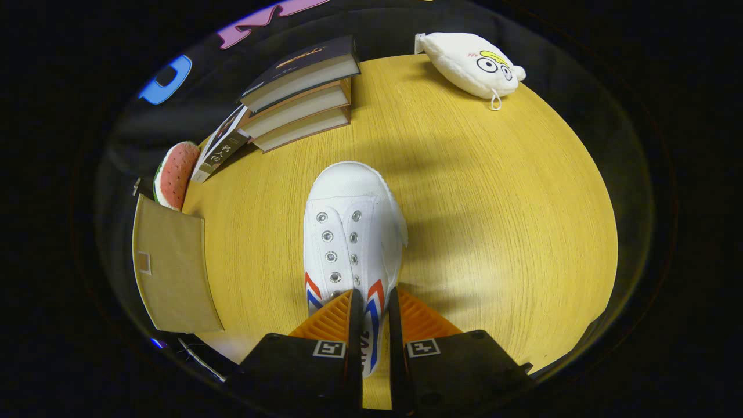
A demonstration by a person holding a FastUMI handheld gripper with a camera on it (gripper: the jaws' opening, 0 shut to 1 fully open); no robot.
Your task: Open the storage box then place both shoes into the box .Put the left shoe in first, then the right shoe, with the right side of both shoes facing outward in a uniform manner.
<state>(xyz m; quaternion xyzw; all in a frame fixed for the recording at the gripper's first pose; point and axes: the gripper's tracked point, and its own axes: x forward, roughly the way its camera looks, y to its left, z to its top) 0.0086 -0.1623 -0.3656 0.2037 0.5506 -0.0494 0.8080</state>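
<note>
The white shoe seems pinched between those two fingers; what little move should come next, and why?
Probably lift it and carry it toward the brown storage box beside the books. The gripper looks closed on the white canvas shoe's side wall near the heel, with its toe pointing away across the wooden table.

Around one white shoe point(352, 232) on the desk point(493, 232): three stacked books point(302, 93) plus one leaning book point(220, 148) beyond it, one plush watermelon slice point(174, 174), one brown box point(171, 273), one white plush toy point(473, 64).
</note>
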